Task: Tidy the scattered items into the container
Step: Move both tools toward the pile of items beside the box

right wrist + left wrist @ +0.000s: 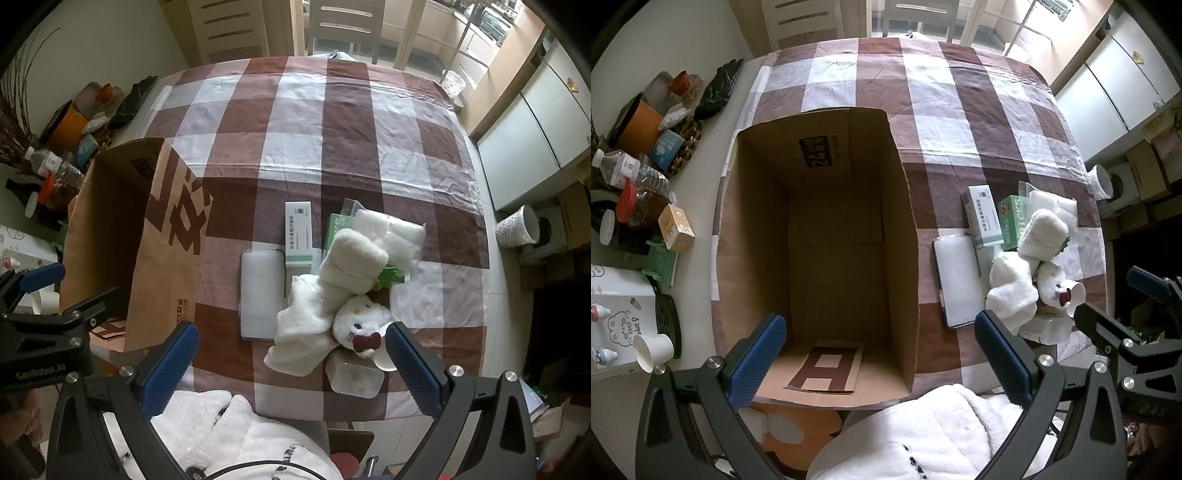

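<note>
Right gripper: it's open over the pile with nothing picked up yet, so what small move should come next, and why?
Probably lower the right gripper onto the white plush cat and close. Its jaws stand wide apart and hold nothing, the cat lies on top of the pile nearest the fingers, and the cardboard box beside it holds no items so far. The left gripper, also open, hovers over the box.

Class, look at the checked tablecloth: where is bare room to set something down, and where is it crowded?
Bare: the far half of the brown-and-white checked tablecloth, beyond the open cardboard box and the pile. Also the strip between the box and the flat white foam pad. Crowded: the white plush toy heaped with small boxes, right of the pad.
</note>
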The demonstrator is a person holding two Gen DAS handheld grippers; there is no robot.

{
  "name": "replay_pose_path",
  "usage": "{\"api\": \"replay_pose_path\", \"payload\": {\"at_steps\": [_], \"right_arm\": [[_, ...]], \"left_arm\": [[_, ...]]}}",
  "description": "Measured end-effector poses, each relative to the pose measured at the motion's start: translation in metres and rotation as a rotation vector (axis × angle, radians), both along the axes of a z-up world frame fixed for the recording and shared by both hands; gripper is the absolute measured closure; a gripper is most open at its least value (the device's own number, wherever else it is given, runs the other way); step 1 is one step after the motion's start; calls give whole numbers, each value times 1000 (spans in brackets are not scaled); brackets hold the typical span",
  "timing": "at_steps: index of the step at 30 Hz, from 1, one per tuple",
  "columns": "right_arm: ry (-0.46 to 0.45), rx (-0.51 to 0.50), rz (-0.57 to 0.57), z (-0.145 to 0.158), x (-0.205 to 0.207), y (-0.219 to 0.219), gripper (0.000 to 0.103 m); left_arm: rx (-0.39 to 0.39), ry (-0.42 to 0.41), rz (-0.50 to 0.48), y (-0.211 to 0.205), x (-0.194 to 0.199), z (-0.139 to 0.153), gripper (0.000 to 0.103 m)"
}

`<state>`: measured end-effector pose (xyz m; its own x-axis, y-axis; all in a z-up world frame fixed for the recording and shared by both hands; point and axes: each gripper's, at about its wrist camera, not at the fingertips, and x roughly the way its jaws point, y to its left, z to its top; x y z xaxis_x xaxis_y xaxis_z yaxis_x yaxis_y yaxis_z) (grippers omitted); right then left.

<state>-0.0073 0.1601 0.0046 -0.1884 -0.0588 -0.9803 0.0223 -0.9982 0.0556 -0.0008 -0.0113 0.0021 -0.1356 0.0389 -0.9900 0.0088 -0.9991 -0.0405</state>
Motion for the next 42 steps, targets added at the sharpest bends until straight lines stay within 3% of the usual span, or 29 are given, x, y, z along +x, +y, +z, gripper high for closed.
{"api": "replay_pose_path", "payload": {"at_steps": [10,17,24,31,35,42], "right_arm": [[27,-43,-21,11,3,20,0],[117,-40,-139,23,19,99,0],[92,-64,-234,-6,40,170,0],[39,-103,-150,-53,54,177,6],[27,-81,-16,-81,59,159,22],[-21,-61,79,-123,55,136,23]], "left_arm": [[16,12,-23,9,-7,1,0],[70,39,-75,41,-7,13,0],[131,35,-183,109,3,3,0],[136,27,-296,176,10,-38,0],[113,3,-320,183,10,-71,0],[32,-50,-338,177,1,-122,1]]}}
